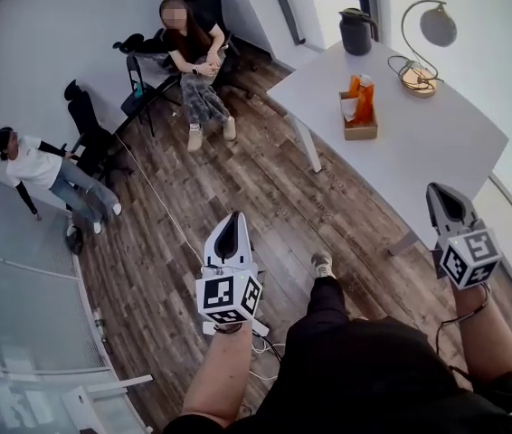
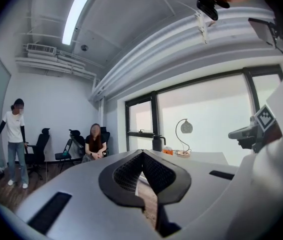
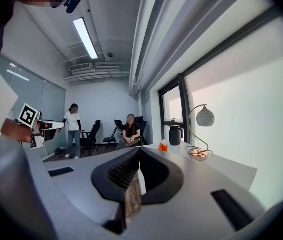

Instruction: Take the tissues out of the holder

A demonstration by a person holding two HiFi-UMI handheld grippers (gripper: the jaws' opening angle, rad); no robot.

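Left gripper [image 1: 232, 229] and right gripper [image 1: 444, 208] are both pressed together and empty, well apart from the holder [image 1: 360, 130] on the far white surface [image 1: 428, 152]. The orange tissues [image 1: 362, 94] stand inside it, so the task is not begun.

- White tabletop [image 1: 437, 143].
- Orange tissues [image 1: 362, 96] in a tan holder [image 1: 360, 133].
- Black jug [image 1: 357, 33], black chairs [image 1: 89, 120].
- Brown wood-plank floor [image 1: 265, 206].
- Black-and-white square markers [image 1: 229, 297] on pale grey left gripper [image 1: 233, 217] and right gripper [image 1: 438, 191].

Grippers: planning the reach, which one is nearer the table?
The right gripper, by the table's near edge; the left gripper is out over the wooden floor.
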